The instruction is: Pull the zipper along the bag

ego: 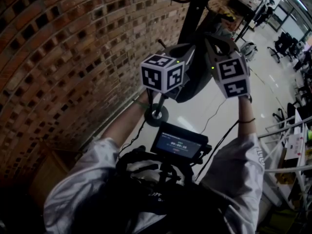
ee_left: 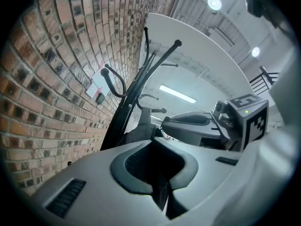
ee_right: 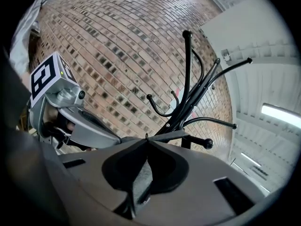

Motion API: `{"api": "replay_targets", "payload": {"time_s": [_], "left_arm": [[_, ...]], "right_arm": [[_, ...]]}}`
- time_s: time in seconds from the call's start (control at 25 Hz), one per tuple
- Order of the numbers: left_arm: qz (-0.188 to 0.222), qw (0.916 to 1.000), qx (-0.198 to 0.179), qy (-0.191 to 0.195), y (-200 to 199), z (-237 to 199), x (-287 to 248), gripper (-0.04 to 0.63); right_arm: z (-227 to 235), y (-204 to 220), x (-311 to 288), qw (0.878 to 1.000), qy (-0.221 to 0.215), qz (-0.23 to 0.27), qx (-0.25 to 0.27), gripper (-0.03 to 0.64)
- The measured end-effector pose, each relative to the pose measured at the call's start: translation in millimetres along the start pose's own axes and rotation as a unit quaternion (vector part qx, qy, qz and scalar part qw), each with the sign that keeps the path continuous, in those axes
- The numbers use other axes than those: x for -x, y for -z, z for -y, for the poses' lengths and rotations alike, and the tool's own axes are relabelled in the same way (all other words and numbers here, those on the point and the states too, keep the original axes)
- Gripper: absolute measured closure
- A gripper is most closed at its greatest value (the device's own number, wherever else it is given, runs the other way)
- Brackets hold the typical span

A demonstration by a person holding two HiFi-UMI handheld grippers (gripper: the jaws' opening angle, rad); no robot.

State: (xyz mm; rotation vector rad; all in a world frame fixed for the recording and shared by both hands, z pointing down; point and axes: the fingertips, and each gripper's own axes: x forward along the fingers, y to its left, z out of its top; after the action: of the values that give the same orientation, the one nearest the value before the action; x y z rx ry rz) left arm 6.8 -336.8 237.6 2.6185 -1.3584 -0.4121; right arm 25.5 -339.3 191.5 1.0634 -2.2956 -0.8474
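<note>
1. A black coat rack (ee_right: pixel 187 69) stands upright, with curved arms branching from its pole.
2. A brick wall (ee_right: pixel 117 41) is close behind the rack.
3. A white notice (ee_left: pixel 96 84) is on the bricks, near the rack.
4. A white panel (ee_right: pixel 244 27) stands beside the rack.
5. A pale glossy floor (ego: pixel 263 96) lies below the rack.
6. Office chairs (ego: pixel 284 45) are well apart from the rack.
7. Ceiling lights (ee_left: pixel 214 3) are above the rack.

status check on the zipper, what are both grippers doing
Left gripper shut on bag fabric. Right gripper shut on zipper pull. Bag hangs from coat rack; nothing in the way.
</note>
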Motion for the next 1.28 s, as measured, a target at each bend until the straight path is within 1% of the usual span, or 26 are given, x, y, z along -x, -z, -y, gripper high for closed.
{"api": "replay_targets", "payload": {"time_s": [0.12, 0.2, 0.28, 0.4, 0.52, 0.64, 0.76, 0.92, 0.96, 1.08, 1.2, 1.28], "left_arm": [[0.001, 1.0000, 0.002, 0.005, 1, 2, 0, 0.577], [0.003, 1.0000, 0.002, 0.007, 1, 2, 0, 0.577], [0.005, 0.9999, 0.003, 0.010, -1, 0, 3, 0.577], [0.012, 0.9998, 0.010, 0.014, -2, -2, 12, 0.577], [0.022, 0.9988, 0.034, 0.026, -2, -3, 15, 0.577], [0.034, 0.9967, 0.064, 0.037, -2, -5, 13, 0.577], [0.030, 0.9910, 0.120, 0.050, -2, -6, 10, 0.577], [0.017, 0.9790, 0.193, 0.063, -8, -11, 6, 0.578], [0.015, 0.9773, 0.202, 0.063, -8, -12, 5, 0.578], [0.011, 0.9784, 0.199, 0.054, -10, -11, 5, 0.578], [0.015, 0.9741, 0.219, 0.052, -14, -14, 3, 0.578], [0.016, 0.9732, 0.223, 0.052, -17, -16, 2, 0.578]], "right_arm": [[-5, 0, 3, 1.000, -0.001, -0.010, 0.024, 0.604], [-8, -1, 3, 0.999, -0.003, -0.014, 0.029, 0.604], [-10, -2, 1, 1.000, -0.012, -0.013, 0.018, 0.604], [-10, -4, 2, 0.999, -0.036, -0.003, -0.016, 0.604], [-17, -12, 6, 0.999, -0.048, 0.008, -0.012, 0.604], [-19, -12, 6, 0.999, -0.054, 0.005, -0.001, 0.604], [-17, -6, 6, 0.999, -0.046, -0.002, 0.011, 0.603], [-13, -3, 4, 0.999, -0.043, 0.004, -0.014, 0.603], [-13, -2, 3, 0.999, -0.043, 0.005, -0.013, 0.603], [-14, 0, 2, 0.999, -0.043, 0.010, -0.012, 0.603], [-15, 0, 0, 0.999, -0.047, 0.013, -0.008, 0.603], [-15, 1, -2, 0.999, -0.046, 0.015, -0.013, 0.603]]}}
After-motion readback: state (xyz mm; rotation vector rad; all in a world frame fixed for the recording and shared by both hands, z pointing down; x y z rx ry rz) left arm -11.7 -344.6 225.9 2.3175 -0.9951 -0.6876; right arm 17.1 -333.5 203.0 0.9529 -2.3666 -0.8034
